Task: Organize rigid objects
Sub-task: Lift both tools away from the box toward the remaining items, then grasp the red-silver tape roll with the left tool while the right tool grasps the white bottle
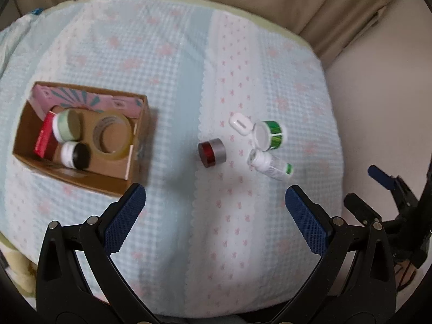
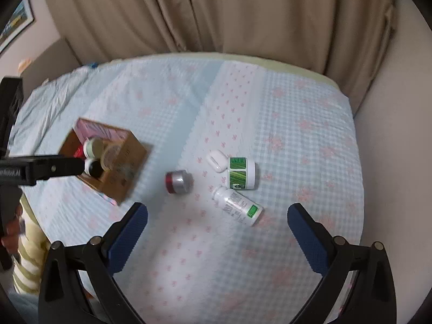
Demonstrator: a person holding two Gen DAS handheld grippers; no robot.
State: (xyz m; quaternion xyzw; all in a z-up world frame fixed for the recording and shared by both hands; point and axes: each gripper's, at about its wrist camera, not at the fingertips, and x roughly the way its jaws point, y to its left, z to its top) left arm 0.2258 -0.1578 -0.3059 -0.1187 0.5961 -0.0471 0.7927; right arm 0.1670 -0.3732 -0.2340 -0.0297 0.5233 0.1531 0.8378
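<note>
A cardboard box [image 1: 136, 159] [image 2: 127, 172] sits at the left of the bed and holds a tape roll [image 1: 113, 137], a pale green jar [image 1: 66, 128], a black-capped jar [image 1: 75, 155] and a red box [image 1: 44, 137]. Loose on the quilt lie a red-lidded silver jar [image 1: 212, 152] [image 2: 178, 181], a white earbud case [image 1: 240, 122] [image 2: 216, 159], a green-labelled tub [image 1: 268, 135] [image 2: 241, 173] and a white bottle [image 1: 271, 165] [image 2: 237, 205]. My left gripper [image 1: 216, 202] is open and empty above the quilt. My right gripper [image 2: 217, 216] is open and empty, near the bottle.
The bed carries a light blue checked quilt [image 1: 167, 62] [image 2: 297, 124]. Beige curtains [image 2: 229, 13] hang behind it and a wall [image 1: 378, 108] runs along the right edge. The right gripper shows at the right edge of the left wrist view [image 1: 391, 189].
</note>
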